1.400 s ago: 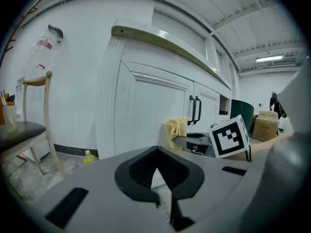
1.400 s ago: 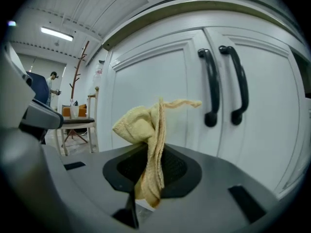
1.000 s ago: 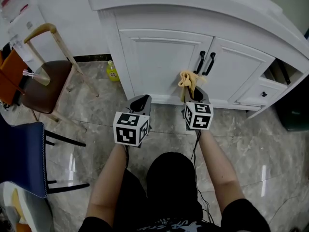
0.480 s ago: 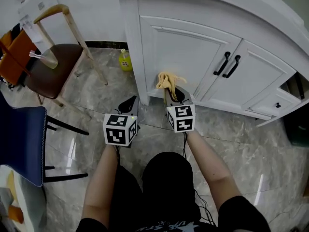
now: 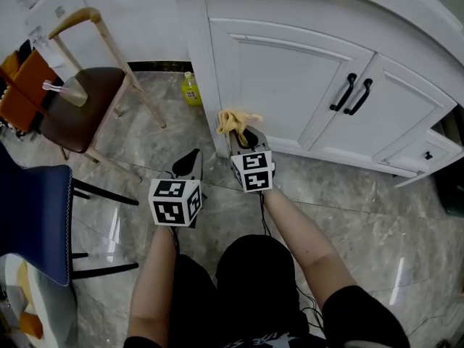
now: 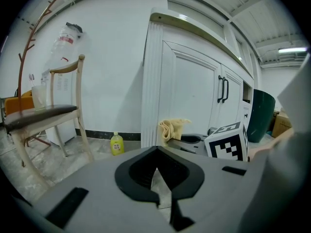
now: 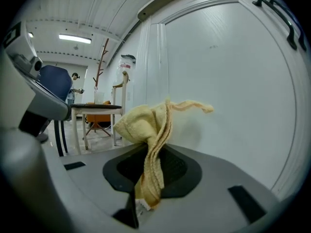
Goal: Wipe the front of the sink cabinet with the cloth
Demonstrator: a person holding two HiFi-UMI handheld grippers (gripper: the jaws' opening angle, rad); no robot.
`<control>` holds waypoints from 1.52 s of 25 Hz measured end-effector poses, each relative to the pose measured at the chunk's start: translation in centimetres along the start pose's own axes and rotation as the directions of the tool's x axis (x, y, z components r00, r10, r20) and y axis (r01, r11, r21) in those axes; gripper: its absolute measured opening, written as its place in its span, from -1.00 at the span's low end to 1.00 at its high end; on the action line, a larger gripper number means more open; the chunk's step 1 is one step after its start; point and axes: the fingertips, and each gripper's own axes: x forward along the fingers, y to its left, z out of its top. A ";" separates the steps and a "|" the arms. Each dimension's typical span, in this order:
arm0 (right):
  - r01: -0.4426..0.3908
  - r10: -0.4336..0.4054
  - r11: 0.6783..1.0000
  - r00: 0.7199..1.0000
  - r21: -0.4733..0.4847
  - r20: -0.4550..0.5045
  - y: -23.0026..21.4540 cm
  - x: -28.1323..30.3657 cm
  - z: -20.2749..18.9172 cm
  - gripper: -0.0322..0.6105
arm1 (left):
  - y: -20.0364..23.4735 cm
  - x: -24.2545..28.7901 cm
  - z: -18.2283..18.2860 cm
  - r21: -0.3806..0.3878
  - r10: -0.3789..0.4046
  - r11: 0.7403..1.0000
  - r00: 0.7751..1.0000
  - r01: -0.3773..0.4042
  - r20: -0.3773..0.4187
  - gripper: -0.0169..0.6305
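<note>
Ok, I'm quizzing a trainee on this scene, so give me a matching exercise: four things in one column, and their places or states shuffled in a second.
Column one
1. yellow terry cloth
2. small yellow plastic bottle
3. pair of black bar handles
4. left gripper

Column two
a. on the white cabinet doors
b. standing on the grey marble floor by the cabinet's corner
c. pinched in the right gripper
d. shut, holding nothing

Pairs: 1-c, 2-b, 3-a, 4-d
</note>
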 end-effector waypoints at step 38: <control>0.382 -0.382 0.922 0.924 0.065 -0.006 -15.8 -16.6 -1.4 -0.65 | -9.3 1.2 0.9 0.019 -0.190 0.982 0.982 0.190 0.020 -0.91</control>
